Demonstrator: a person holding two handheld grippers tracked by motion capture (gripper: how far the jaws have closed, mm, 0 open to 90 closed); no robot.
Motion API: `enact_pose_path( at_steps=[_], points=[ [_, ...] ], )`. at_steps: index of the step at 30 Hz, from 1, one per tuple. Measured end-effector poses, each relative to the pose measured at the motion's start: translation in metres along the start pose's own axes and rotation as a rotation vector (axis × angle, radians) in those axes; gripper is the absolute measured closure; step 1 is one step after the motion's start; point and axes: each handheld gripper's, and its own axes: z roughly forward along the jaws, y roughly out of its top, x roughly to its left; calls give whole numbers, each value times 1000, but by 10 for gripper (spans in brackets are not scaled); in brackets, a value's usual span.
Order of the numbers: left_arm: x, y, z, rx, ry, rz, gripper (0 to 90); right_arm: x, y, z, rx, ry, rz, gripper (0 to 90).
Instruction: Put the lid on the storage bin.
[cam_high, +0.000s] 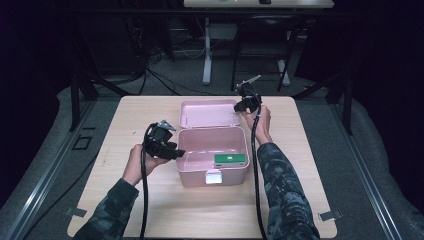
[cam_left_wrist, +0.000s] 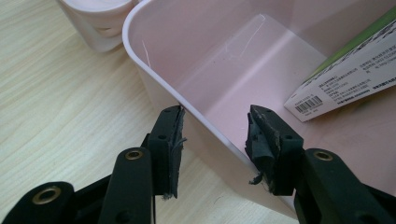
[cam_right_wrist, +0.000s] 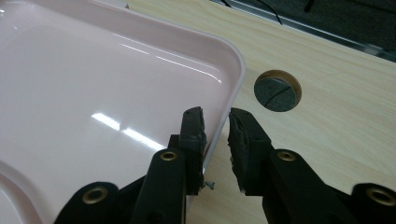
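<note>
Pink box (cam_high: 212, 165) sits mid-frame, green carton (cam_high: 231, 159) inside at right. Left gripper (cam_left_wrist: 215, 135), jaws apart, straddles the box's left wall, likely steadying it. Farther up, right gripper (cam_right_wrist: 215, 135), jaws narrowly parted around the lid (cam_high: 209, 113) edge, probably to close it. Pale wood table (cam_high: 150, 210); dark room, cables behind.
</note>
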Motion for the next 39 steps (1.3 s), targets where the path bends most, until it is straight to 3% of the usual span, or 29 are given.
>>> enact_pose_path(
  at_steps=[13, 14, 15, 20, 27, 39],
  points=[
    [-1, 0, 0, -1, 8, -4, 561, 6, 2, -8, -42, -32, 9, 800],
    [-2, 0, 0, -4, 21, -4, 563, 6, 1, -10, -54, -38, 6, 900],
    [-2, 0, 0, -5, 19, -5, 563, 5, 1, -14, -85, -22, 3, 900],
    [-2, 0, 0, -3, 28, -5, 567, 9, 3, -17, -86, -20, -20, 900],
    [-2, -1, 0, -13, 23, -14, 568, 1, 2, -10, -80, -31, 16, 744],
    [-1, -2, 0, -21, 16, -14, 570, -5, 3, 13, -47, -15, 47, 722]
  ],
)
